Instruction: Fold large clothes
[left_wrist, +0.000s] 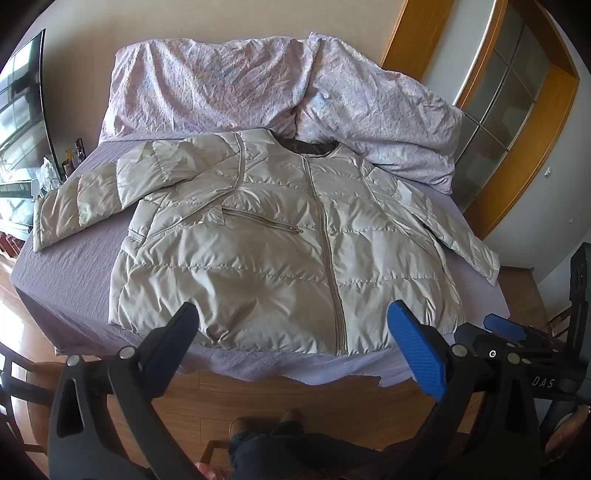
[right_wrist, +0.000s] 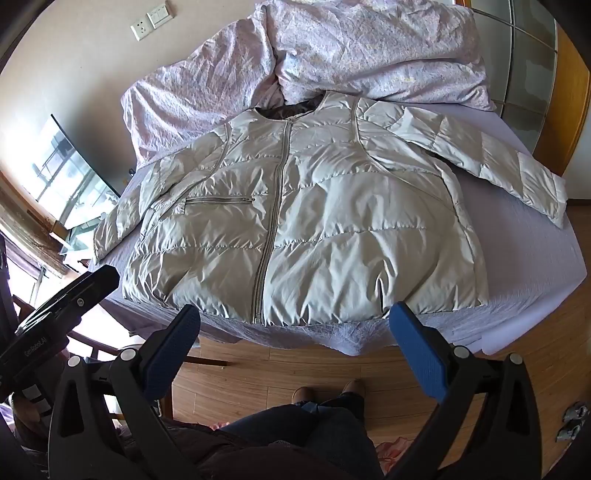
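A beige quilted puffer jacket (left_wrist: 280, 243) lies face up and zipped on the lavender bed sheet (left_wrist: 70, 266), collar toward the far side. Its left sleeve (left_wrist: 92, 195) is partly folded near the bed's left edge; its right sleeve (right_wrist: 491, 162) stretches out to the right. My left gripper (left_wrist: 291, 325) is open and empty, held above the jacket's hem. My right gripper (right_wrist: 295, 328) is open and empty, above the bed's near edge just below the hem (right_wrist: 295, 317). The right gripper also shows at the right edge of the left wrist view (left_wrist: 506, 326).
A crumpled pale floral duvet (left_wrist: 266, 85) is piled at the head of the bed. A TV screen (left_wrist: 22, 110) stands at the left. Wooden-framed glass doors (left_wrist: 517, 96) are at the right. Wood floor and the person's legs and shoes (right_wrist: 325, 395) are below.
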